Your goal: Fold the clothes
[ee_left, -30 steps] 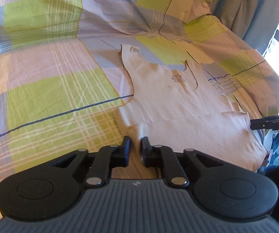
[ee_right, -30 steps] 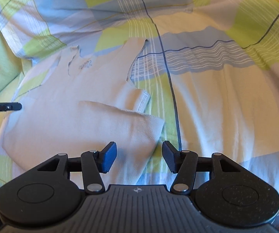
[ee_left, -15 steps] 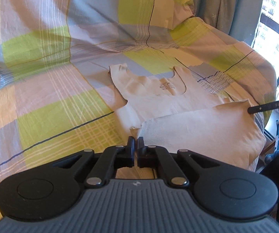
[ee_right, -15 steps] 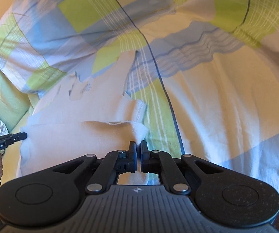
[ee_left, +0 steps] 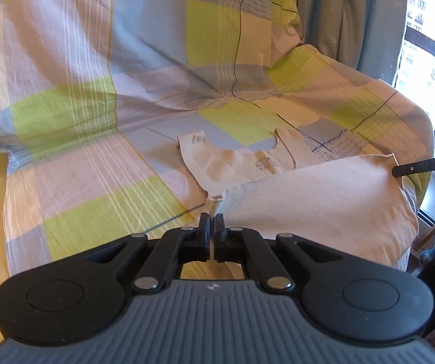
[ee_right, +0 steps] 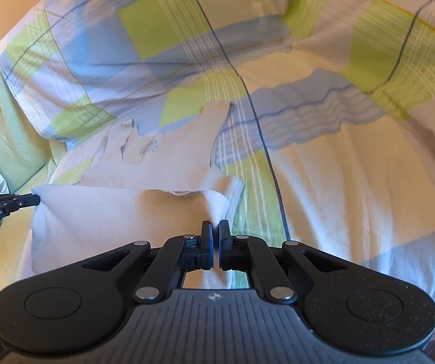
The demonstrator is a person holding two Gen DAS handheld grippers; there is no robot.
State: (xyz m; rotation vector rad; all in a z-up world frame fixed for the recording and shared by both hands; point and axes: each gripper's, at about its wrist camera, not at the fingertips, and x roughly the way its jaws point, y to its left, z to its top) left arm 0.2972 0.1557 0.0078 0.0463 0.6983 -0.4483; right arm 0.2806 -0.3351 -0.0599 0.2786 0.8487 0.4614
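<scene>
both tools — left tool [ee_left: 211,226]; right tool [ee_right: 216,236] — pinch cream tank top [ee_left: 314,200] hem

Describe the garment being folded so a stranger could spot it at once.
A large checked bedsheet in lime green, pale blue and cream covers the bed. In its middle lies a plain cream sleeveless cotton top, its lower half lifted. It is the only unpatterned cloth there, with a small dark print below its scooped neckline.

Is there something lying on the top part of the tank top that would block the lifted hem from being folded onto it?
Nothing visible does. The tank top's upper part lies bare on the checked bedsheet, ahead of the hem.
</scene>
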